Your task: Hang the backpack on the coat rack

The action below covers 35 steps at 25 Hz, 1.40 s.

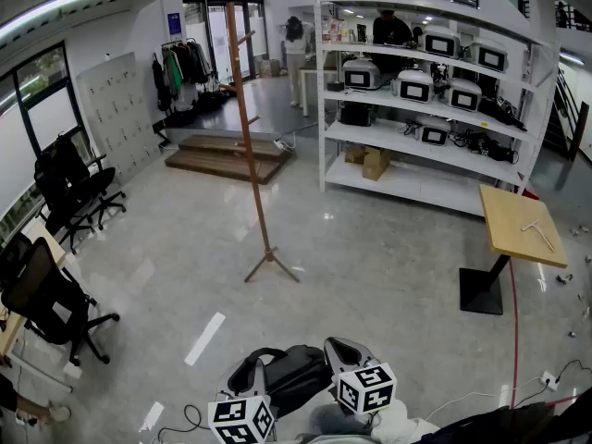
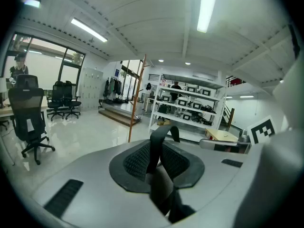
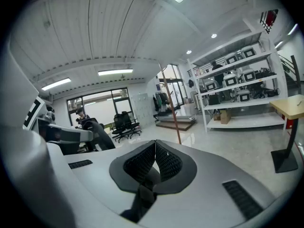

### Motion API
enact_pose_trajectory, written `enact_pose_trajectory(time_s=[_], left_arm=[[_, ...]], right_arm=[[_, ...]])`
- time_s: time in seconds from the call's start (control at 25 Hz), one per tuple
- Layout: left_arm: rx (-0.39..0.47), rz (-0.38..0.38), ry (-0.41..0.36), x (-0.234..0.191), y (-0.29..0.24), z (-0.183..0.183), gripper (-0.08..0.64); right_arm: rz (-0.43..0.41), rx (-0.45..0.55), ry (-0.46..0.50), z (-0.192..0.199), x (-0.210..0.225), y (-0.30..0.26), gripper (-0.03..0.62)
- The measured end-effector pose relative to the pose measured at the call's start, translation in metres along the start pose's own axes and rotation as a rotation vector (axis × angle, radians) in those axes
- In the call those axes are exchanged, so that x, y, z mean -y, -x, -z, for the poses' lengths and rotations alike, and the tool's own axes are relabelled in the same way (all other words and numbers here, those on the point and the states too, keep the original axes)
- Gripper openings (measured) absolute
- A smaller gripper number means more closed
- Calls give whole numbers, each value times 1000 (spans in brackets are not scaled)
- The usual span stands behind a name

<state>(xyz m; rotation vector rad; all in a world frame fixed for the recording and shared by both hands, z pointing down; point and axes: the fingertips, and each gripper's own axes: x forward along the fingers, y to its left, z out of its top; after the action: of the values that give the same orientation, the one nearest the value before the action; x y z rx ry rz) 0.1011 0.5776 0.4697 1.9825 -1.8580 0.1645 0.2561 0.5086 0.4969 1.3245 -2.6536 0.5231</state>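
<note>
Grips a black strap [image 2: 164, 133] of the backpack [image 1: 294, 374] in the left gripper [image 2: 159, 163], jaws partly spread around it. Pinches a second strap [image 3: 141, 199] in the right gripper [image 3: 154, 163], pads nearly meeting. Holds the backpack low, just ahead of the black-and-white marker cubes [image 1: 240, 421]. Faces the wooden coat rack [image 1: 250, 146], well apart across the floor [image 1: 370, 248].
</note>
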Motion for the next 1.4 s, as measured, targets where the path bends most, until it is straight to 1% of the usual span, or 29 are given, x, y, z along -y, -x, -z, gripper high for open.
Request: enact_pose_trajectory(time_s=[0.28, 0.48, 0.6, 0.92, 1.16, 1.4], left_arm=[[16, -19, 12, -22, -14, -10, 58], [17, -39, 17, -31, -40, -17, 58], [12, -40, 19, -35, -58, -26, 58], [8, -59, 29, -52, -120, -53, 58], [-6, -76, 26, -69, -174, -79, 58], [-8, -97, 14, -86, -235, -103, 58]], right_arm=[[4, 9, 0, -7, 5, -29, 12], [-17, 7, 1, -14, 13, -57, 12], [-25, 16, -1, -25, 20, -77, 12], [-50, -10, -8, -44, 48, -143, 12], [-73, -26, 0, -69, 69, -201, 12], [-95, -18, 12, -99, 96, -263, 12]])
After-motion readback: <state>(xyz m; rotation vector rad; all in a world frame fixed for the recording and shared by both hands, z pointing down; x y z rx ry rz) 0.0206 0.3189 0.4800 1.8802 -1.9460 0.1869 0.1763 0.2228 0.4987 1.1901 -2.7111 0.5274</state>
